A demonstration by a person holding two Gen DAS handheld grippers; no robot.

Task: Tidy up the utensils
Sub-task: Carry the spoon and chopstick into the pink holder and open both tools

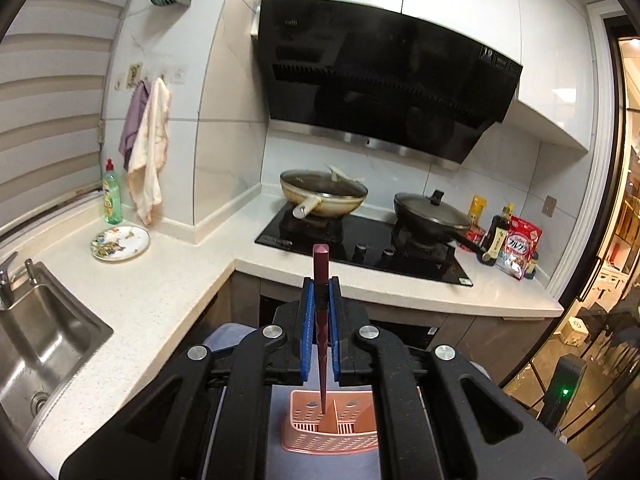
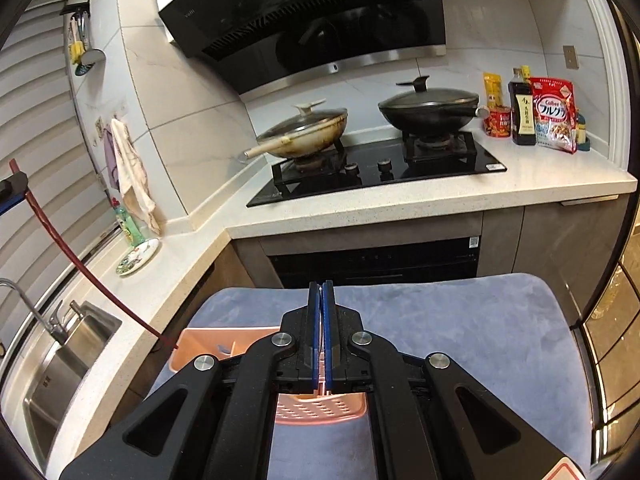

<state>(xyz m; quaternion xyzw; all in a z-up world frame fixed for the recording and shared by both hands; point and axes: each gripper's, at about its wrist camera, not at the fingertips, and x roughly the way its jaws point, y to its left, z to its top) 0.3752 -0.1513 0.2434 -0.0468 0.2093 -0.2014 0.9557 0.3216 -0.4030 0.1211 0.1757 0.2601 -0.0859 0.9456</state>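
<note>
With the left tongs (image 1: 321, 284) clamped on a maroon chopstick (image 1: 321, 320) and the right tongs (image 2: 321, 292) pressed together empty, the pink utensil basket (image 1: 332, 424) at 6 o'clock could be missed if the tip strikes its divider.

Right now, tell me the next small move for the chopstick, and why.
Probably lower it a little further, then open. The left hand-held gripper is shut on the dark red chopstick, held upright with its tip just inside the pink utensil basket, near the divider.
</note>
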